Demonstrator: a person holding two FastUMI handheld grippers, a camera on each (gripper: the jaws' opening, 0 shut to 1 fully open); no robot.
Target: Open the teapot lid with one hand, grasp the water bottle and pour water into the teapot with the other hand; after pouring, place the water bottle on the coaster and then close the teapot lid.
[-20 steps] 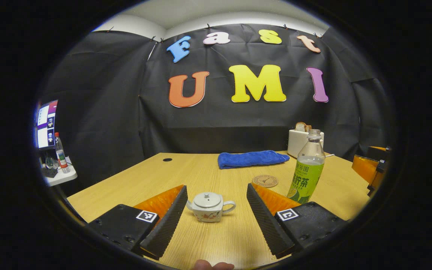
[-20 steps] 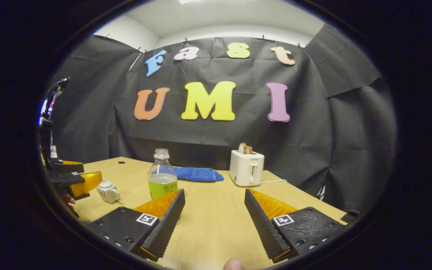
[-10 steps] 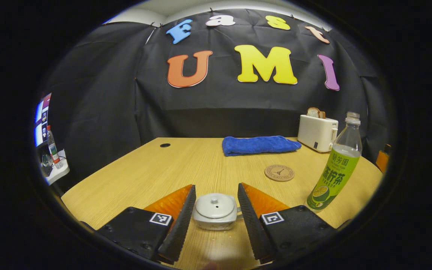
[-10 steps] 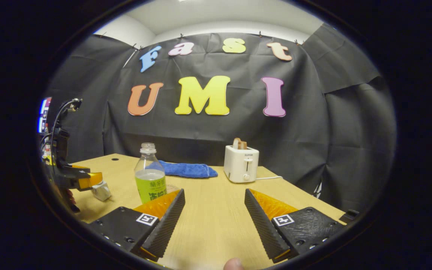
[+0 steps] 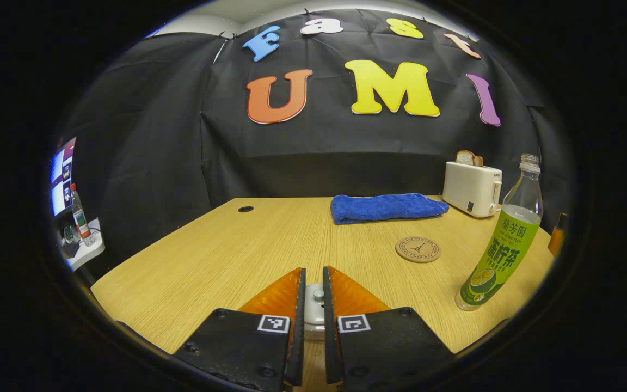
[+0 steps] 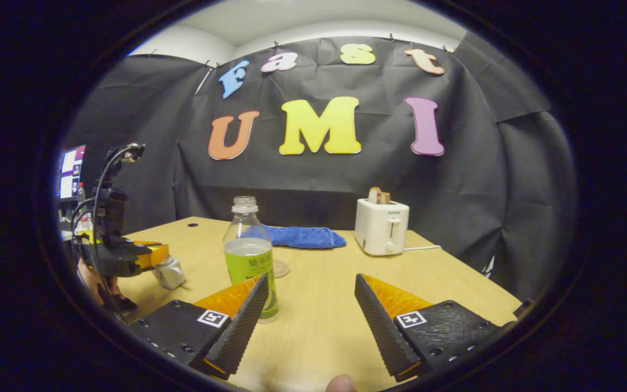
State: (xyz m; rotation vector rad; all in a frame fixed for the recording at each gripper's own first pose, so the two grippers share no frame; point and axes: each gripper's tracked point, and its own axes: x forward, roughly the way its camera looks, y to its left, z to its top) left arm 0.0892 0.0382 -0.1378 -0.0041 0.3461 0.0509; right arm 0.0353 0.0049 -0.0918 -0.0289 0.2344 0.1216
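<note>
We see a wood-grain bench (image 5: pixel 226 256) in a black-draped booth: one bottle (image 5: pixel 501 250), one coaster (image 5: pixel 418 249), one blue towel (image 5: pixel 387 207), one toaster (image 5: pixel 471 188). Our left gripper (image 5: pixel 313 296) pinches the lid (image 5: pixel 314 305) of the teapot (image 6: pixel 170 271); our right gripper (image 6: pixel 309 316) is spread beside the bottle.

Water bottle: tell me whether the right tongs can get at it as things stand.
Probably yes. The right tongs are open, and the water bottle stands upright just beyond their left finger with only bare table between. They are not lined up on it yet, so they would need to swing left.
</note>
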